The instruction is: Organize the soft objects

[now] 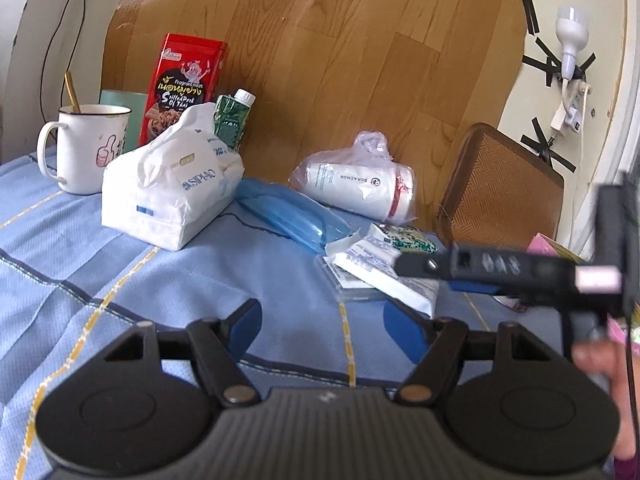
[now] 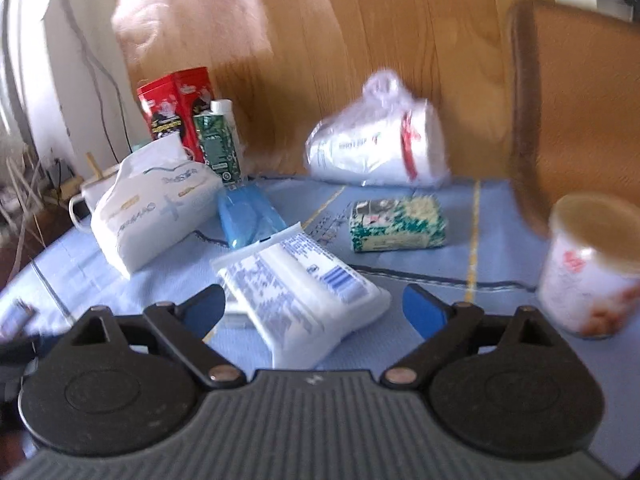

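A flat white wipes pack (image 2: 304, 292) with blue print lies on the blue cloth, between the fingers of my right gripper (image 2: 312, 300). The pads stand wide on either side of it and do not touch it. In the left wrist view the same pack (image 1: 384, 276) lies ahead and to the right, with one of the right gripper's fingers (image 1: 480, 266) across it. My left gripper (image 1: 322, 316) is open over bare cloth, with nothing in it. A large white tissue pack (image 1: 168, 192), a blue mask pack (image 1: 292, 216) and a small green-and-white tissue pack (image 2: 396, 224) lie farther back.
A bagged stack of paper cups (image 1: 356, 184) lies against the wood-grain wall. A mug (image 1: 84, 148), a red snack box (image 1: 180, 84) and a green carton (image 1: 232, 116) stand at the back left. A tan-lidded tub (image 2: 588, 268) stands right, near a woven panel (image 1: 500, 188).
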